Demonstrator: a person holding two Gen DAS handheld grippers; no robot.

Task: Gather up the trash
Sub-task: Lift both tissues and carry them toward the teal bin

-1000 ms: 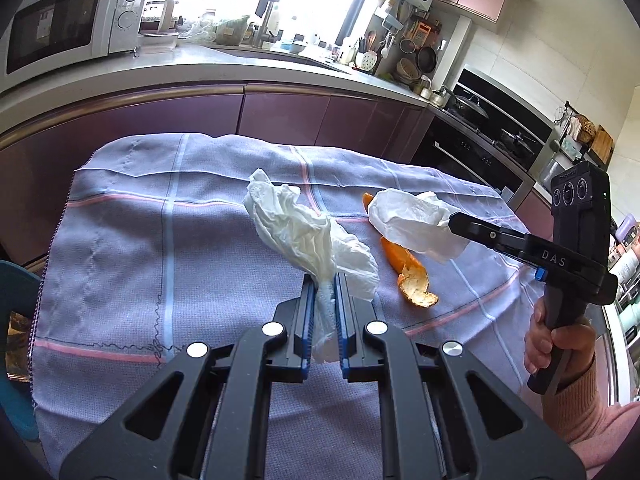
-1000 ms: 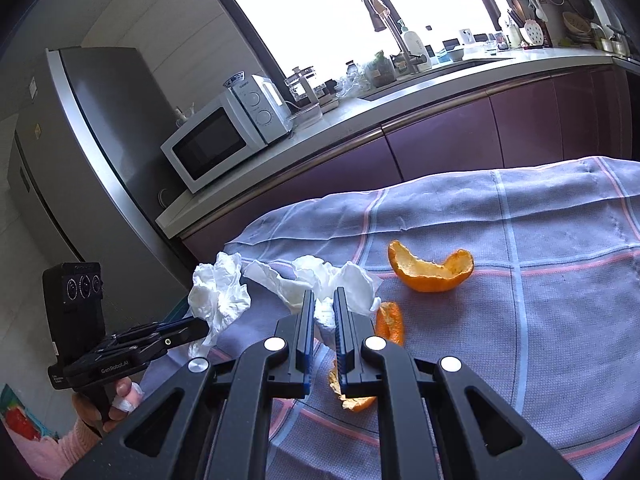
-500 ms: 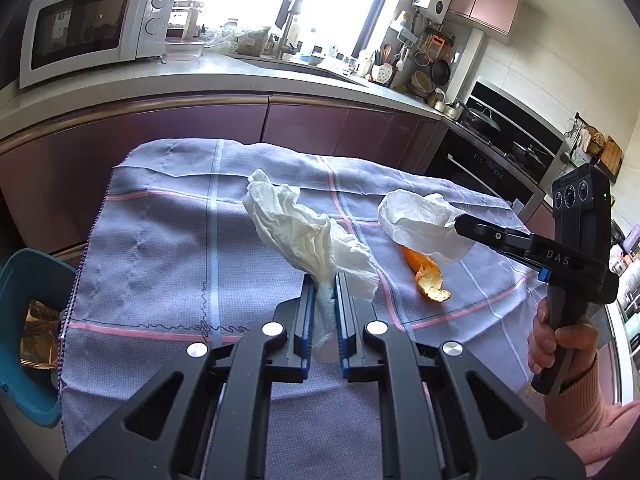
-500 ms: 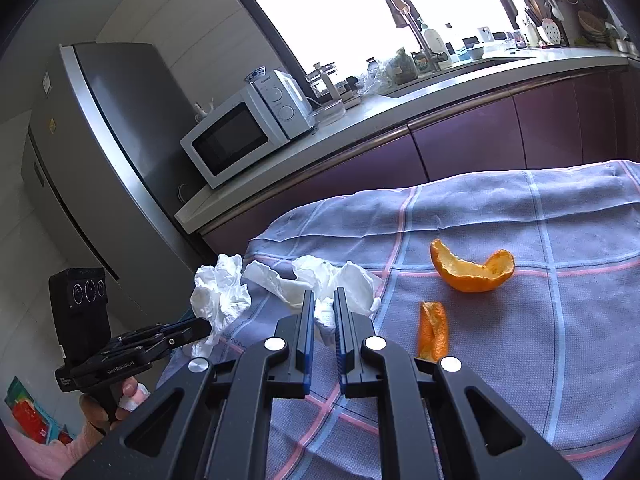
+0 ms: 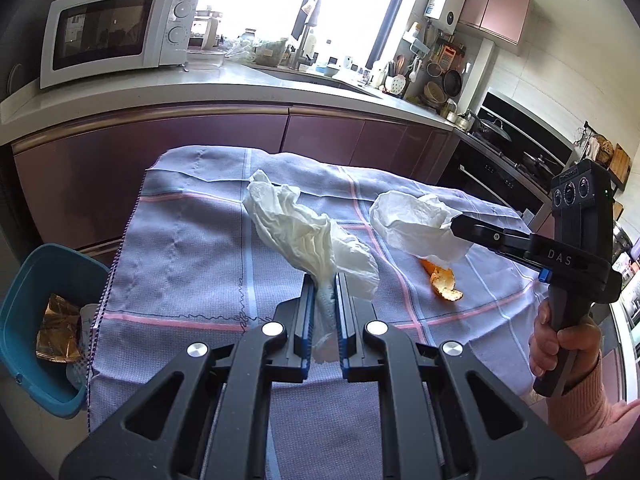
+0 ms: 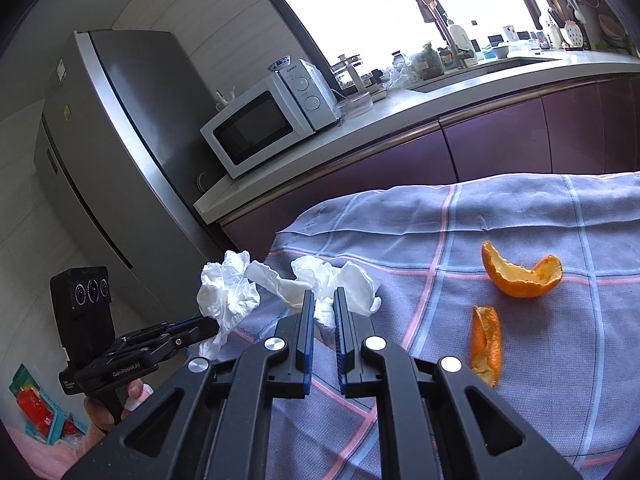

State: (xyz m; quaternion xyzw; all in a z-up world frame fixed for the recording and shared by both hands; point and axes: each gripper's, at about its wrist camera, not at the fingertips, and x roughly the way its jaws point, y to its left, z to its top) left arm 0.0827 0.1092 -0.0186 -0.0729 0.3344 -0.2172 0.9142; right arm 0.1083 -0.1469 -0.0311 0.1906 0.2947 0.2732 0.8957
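Observation:
My left gripper (image 5: 322, 280) is shut on a crumpled white tissue (image 5: 308, 236) and holds it above the checked blue tablecloth (image 5: 192, 248). It shows at the left of the right wrist view (image 6: 216, 326) with its tissue (image 6: 228, 292). My right gripper (image 6: 322, 296) is shut on a second white tissue (image 6: 340, 280); in the left wrist view it (image 5: 454, 224) holds that tissue (image 5: 416, 224) over the cloth. Two orange peels (image 6: 520, 276) (image 6: 486, 340) lie on the cloth; one shows under the right tissue (image 5: 442, 280).
A teal bin (image 5: 36, 320) with a gold wrapper (image 5: 58, 332) in it stands on the floor off the table's left edge. A purple counter with a microwave (image 5: 116, 28) runs behind. A steel fridge (image 6: 108, 152) stands at the left.
Both grippers have carried their tissues leftward over the table. The teal bin has come into the left wrist view, and the peels have slid right in both views.

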